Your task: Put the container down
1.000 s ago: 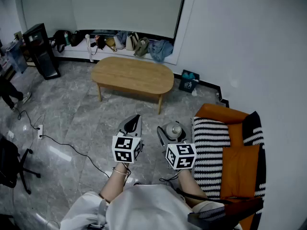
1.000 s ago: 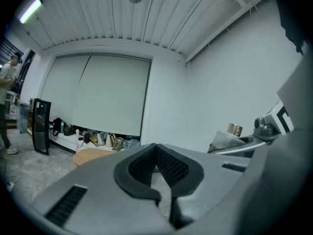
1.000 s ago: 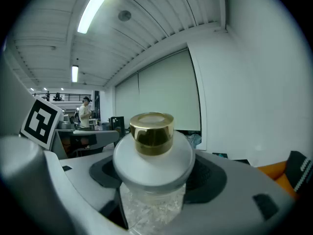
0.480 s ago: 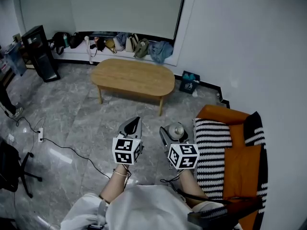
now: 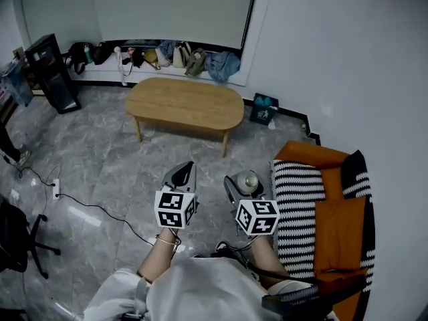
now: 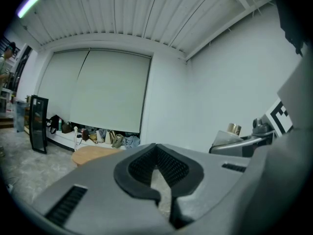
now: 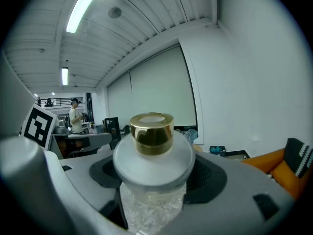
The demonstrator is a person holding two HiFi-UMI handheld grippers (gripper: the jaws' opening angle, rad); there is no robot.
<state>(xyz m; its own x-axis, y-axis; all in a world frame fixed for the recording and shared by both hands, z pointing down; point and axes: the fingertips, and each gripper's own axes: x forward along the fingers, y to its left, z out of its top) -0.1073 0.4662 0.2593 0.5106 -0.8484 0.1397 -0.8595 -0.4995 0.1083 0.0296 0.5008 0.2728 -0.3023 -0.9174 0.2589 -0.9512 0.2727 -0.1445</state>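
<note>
While we hold both tools above the grey marble floor (image 5: 100, 172), our right gripper (image 5: 239, 184) is clamped on the frosted container (image 7: 154, 155), which is upright in the air with its gold cap (image 7: 154, 127) on top, near the striped cushion (image 5: 294, 206). Our left gripper (image 6: 156, 166) carries nothing, its jaws closed together. The wooden tabletop (image 5: 184, 103) lies well apart, ahead.

Table (image 5: 185, 104) stands ahead, armchair (image 5: 338, 212) right, bags (image 5: 180, 55) perhaps behind.

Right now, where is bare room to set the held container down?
The oval wooden table is bare end to end; the grey marble floor before it is open. Crowded: the bag-strewn ledge under the blind and the cushion-covered orange sofa.
</note>
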